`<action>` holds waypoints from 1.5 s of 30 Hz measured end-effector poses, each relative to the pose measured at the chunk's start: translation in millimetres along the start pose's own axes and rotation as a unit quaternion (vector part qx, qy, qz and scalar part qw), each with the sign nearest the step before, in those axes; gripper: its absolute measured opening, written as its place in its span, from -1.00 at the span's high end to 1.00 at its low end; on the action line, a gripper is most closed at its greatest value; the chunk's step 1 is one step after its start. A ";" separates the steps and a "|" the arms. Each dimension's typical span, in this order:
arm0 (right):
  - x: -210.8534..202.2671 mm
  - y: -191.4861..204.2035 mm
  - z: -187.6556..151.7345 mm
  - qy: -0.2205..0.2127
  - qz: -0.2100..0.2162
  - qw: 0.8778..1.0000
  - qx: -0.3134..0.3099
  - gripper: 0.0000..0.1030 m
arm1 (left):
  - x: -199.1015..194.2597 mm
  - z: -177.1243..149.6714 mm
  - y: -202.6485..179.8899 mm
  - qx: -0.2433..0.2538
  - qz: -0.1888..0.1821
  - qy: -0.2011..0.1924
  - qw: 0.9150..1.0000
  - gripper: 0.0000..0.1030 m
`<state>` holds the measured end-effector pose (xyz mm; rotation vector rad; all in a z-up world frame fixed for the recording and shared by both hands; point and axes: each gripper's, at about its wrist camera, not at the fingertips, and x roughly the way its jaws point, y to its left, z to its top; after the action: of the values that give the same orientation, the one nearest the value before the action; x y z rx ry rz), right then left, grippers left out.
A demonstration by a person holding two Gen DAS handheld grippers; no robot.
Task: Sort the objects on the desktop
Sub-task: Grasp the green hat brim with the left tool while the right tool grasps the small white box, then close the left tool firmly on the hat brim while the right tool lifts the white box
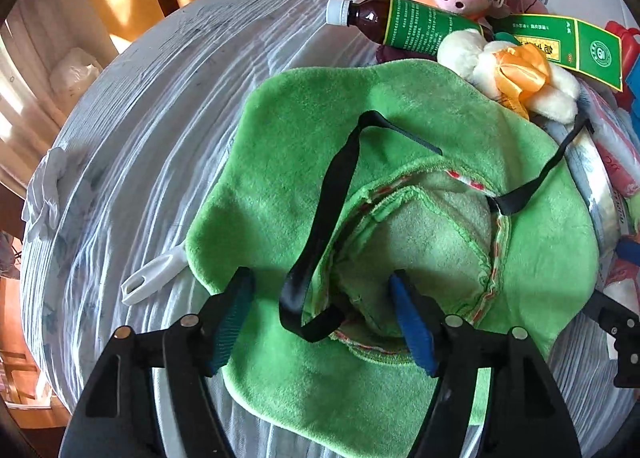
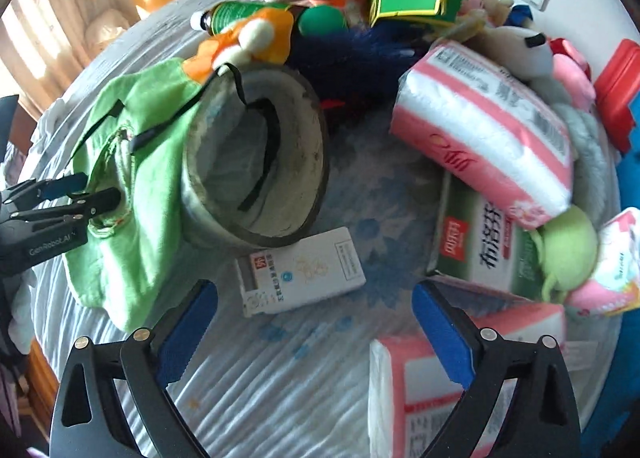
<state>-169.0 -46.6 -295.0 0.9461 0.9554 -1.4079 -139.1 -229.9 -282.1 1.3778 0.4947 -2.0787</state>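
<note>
Green fleece hat spread flat on striped blue-white bedsheet, crown opening up, red-stitched rim, black strap looped across it. Left gripper low over the hat, jaws apart either side of the strap. Roll of tape at hat's 3 o'clock. White box at 12 o'clock of right gripper, jaws wide, empty

The left gripper is hanging wide open over a green cloth, a black strap lying between its fingers.
</note>
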 end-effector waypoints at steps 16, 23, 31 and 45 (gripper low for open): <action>-66.2 7.0 -11.9 -0.081 0.006 0.997 0.016 -0.24 | -116.9 12.2 2.8 0.001 -0.031 -0.158 0.987 0.98; -102.2 16.8 -2.3 -0.117 0.003 0.993 0.020 -0.24 | -103.8 5.1 25.8 -0.018 -0.037 -0.105 0.994 0.96; -51.3 19.6 -17.4 -0.049 0.016 0.998 0.038 -0.24 | -36.8 -18.9 34.6 -0.046 -0.071 -0.032 0.996 0.96; -13.2 24.6 -24.2 -0.009 0.006 0.999 0.050 -0.31 | -5.8 -28.9 35.3 -0.042 -0.084 -0.059 0.994 0.73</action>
<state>-143.2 -20.3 -291.8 1.0100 0.8713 -1.4635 -94.1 -237.8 -287.7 1.1943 0.6600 -2.2315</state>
